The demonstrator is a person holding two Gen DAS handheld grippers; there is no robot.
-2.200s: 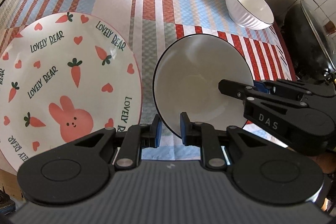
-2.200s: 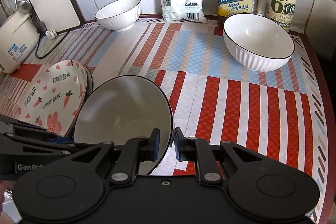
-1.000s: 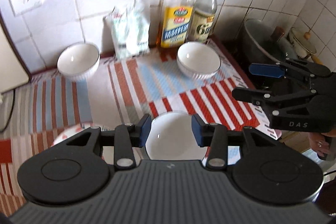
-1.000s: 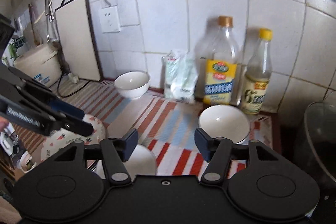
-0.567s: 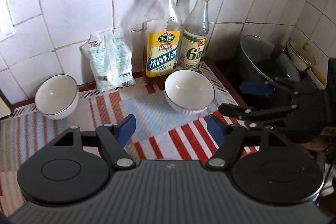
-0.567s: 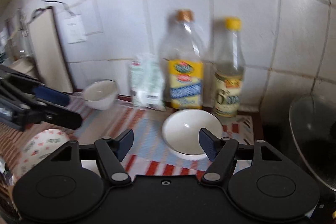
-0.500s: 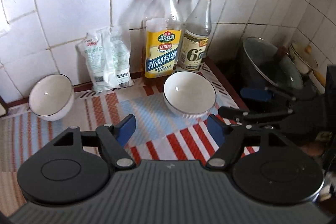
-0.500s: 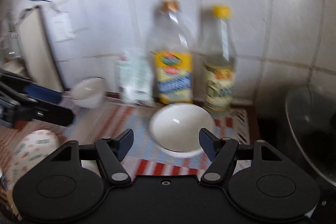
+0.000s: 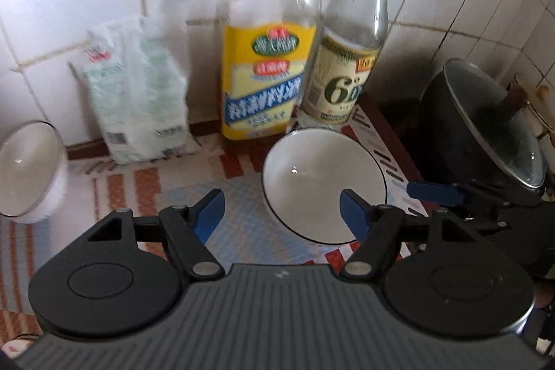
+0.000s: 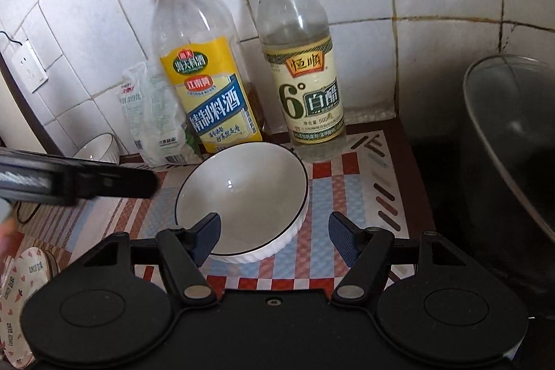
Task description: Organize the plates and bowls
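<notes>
Both grippers are spread wide and hold nothing. The left gripper (image 9: 281, 209) has just been opening and then eased back a touch; between its blue pads (image 9: 208, 208) there's only mat and the near-left edge of the bowl (image 9: 322, 184), no contact that I can see. The right gripper (image 10: 274, 231) is about as wide, tilted down over the same bowl, left pad in front of the rim and right pad off to the side over the mat (image 10: 350, 193); can't tell if that left pad actually touches.

Using the bowl as anchor: wok (image 10: 510, 162) to its right, yellow-label bottle (image 10: 204, 85) and vinegar bottle (image 10: 301, 68) right behind it, white bag (image 10: 152, 120) behind-left, second bowl (image 9: 27, 169) far left, carrot plate (image 10: 20, 297) front-left.
</notes>
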